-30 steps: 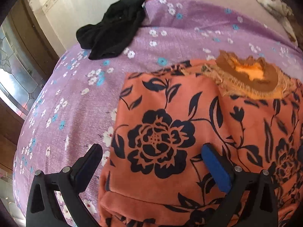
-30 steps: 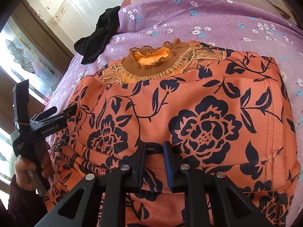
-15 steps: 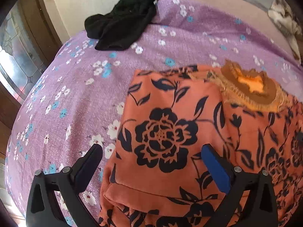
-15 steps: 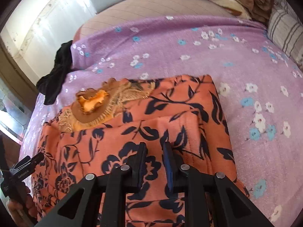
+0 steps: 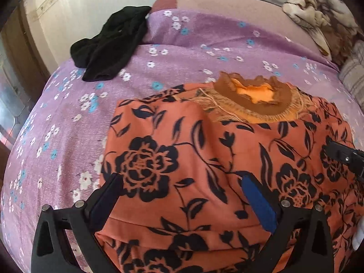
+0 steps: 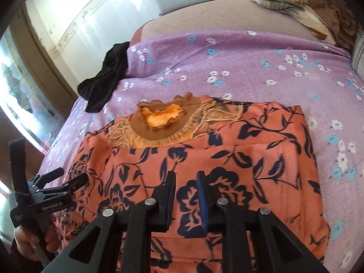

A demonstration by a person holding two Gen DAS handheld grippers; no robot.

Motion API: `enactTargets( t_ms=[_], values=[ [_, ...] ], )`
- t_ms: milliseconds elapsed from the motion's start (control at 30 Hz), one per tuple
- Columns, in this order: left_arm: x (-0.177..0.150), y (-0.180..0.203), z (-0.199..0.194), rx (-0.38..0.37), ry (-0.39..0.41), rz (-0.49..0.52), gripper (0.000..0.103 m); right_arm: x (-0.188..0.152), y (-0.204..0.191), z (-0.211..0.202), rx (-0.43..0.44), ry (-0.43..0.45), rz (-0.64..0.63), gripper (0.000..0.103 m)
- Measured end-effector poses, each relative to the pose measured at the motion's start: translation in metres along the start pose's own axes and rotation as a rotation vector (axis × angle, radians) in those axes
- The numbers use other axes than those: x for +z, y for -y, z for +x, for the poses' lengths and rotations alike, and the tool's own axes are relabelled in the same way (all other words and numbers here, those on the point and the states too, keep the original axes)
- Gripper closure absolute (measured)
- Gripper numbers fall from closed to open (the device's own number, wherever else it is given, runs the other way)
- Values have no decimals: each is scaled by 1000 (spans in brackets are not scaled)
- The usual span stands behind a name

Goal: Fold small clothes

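An orange garment with black flowers (image 5: 182, 159) lies folded on the purple floral bed; its brown ruffled collar (image 5: 257, 95) points away from me. It also shows in the right wrist view (image 6: 227, 159). My left gripper (image 5: 182, 184) is open and empty, held above the garment's left part. My right gripper (image 6: 186, 179) hovers over the garment's near middle, its jaws narrowly apart with nothing between them. The left gripper also shows at the left in the right wrist view (image 6: 68, 179).
A black garment (image 5: 111, 45) lies crumpled at the bed's far left corner (image 6: 102, 82). A brown patterned blanket (image 6: 302, 6) is piled at the far right. The purple floral sheet (image 5: 204, 50) covers the bed; a wall and a window lie to the left.
Both grippers have pulled back and up from the garment. The right gripper's jaws have opened a little wider. The garment lies still in its folded shape.
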State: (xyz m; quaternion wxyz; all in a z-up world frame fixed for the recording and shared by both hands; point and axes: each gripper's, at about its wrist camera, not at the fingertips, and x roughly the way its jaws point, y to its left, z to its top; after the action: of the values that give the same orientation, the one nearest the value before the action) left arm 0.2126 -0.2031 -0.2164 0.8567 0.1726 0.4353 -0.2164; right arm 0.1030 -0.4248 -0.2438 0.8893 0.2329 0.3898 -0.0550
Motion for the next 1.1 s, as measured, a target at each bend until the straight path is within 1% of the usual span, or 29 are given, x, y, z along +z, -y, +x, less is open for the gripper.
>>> enactTargets(
  t_ms=[67,100,133,167,233,333,433,500,633,733,800,900,933,967,1033,1067,1100],
  values=[
    [-4,9,8,13,-35,29,0,-5,-5,10,24,-45,-2,81],
    [-8,14,14,23,-66,37,0,-9,-6,17,34,-79,1,81],
    [-10,13,18,12,-74,26,0,-12,-7,22,33,-100,3,81],
    [-9,9,18,-9,-63,2,0,-13,-8,22,30,-90,-3,81],
    [-5,4,19,-36,-96,-19,0,-12,-10,21,32,-93,-13,81],
    [-7,1,18,-30,-108,-17,0,-13,-10,22,51,-117,-8,80],
    [-10,2,17,-23,-127,-6,0,-15,-16,20,44,-159,-62,79],
    [-13,1,15,-24,-141,1,0,-19,-22,17,52,-188,-99,76],
    [-23,1,9,-22,-138,22,0,-27,-26,12,48,-219,-154,74],
    [-32,4,2,-3,-134,41,0,-36,-27,5,70,-253,-146,73],
    [-36,4,-2,-1,-130,37,0,-40,-29,0,73,-265,-158,73],
    [-30,-1,-5,-29,-138,20,0,-36,-28,0,84,-274,-164,74],
    [-27,-6,-8,-38,-122,0,0,-30,-25,-2,89,-263,-147,74],
    [-24,-11,-14,-36,-91,-21,0,-22,-20,-8,83,-232,-126,74],
    [-17,-22,-25,-13,-25,-47,0,-2,-4,-23,58,-122,-87,74],
    [-13,-28,-28,7,-2,-60,0,6,8,-33,43,-70,-54,74],
    [-10,-35,-28,29,12,-77,0,14,22,-38,28,-37,-9,74]
  ],
)
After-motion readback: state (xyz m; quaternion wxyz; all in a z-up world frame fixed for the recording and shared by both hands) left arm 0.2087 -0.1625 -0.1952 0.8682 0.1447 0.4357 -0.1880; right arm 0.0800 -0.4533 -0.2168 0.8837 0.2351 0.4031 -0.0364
